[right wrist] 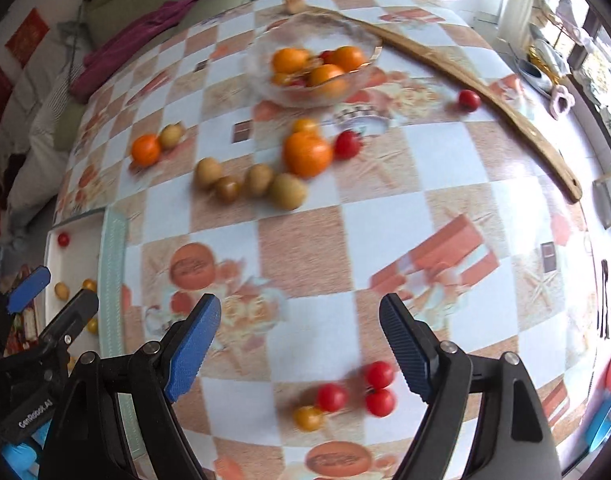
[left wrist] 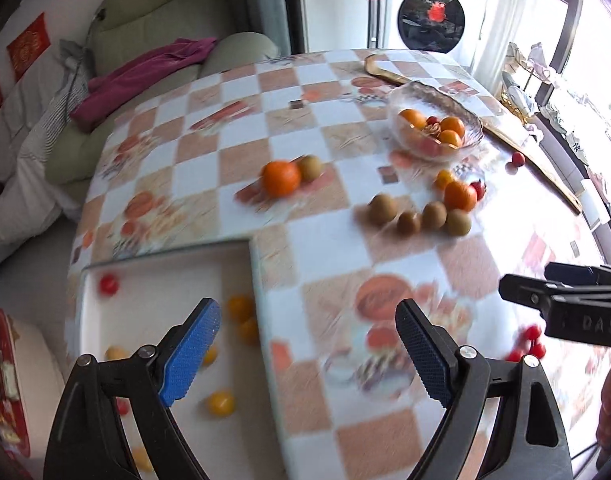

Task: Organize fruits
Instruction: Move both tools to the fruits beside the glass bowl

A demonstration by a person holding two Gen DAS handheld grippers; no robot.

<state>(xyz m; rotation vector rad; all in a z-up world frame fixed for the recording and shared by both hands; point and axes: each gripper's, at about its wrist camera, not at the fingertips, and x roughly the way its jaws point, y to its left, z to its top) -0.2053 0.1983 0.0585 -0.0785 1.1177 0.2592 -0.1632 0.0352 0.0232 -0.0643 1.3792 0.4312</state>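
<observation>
Both tongs are spread and empty. The right tongs hang above the cherry tomatoes (three red, one yellow) on the desk; the white tray lies under the left tongs. Better descend slowly, centre one tomato, pinch gently.

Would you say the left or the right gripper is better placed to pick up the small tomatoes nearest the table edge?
Right: the cherry tomatoes lie directly between the open right gripper fingers, while the left gripper hangs by the white tray.
</observation>
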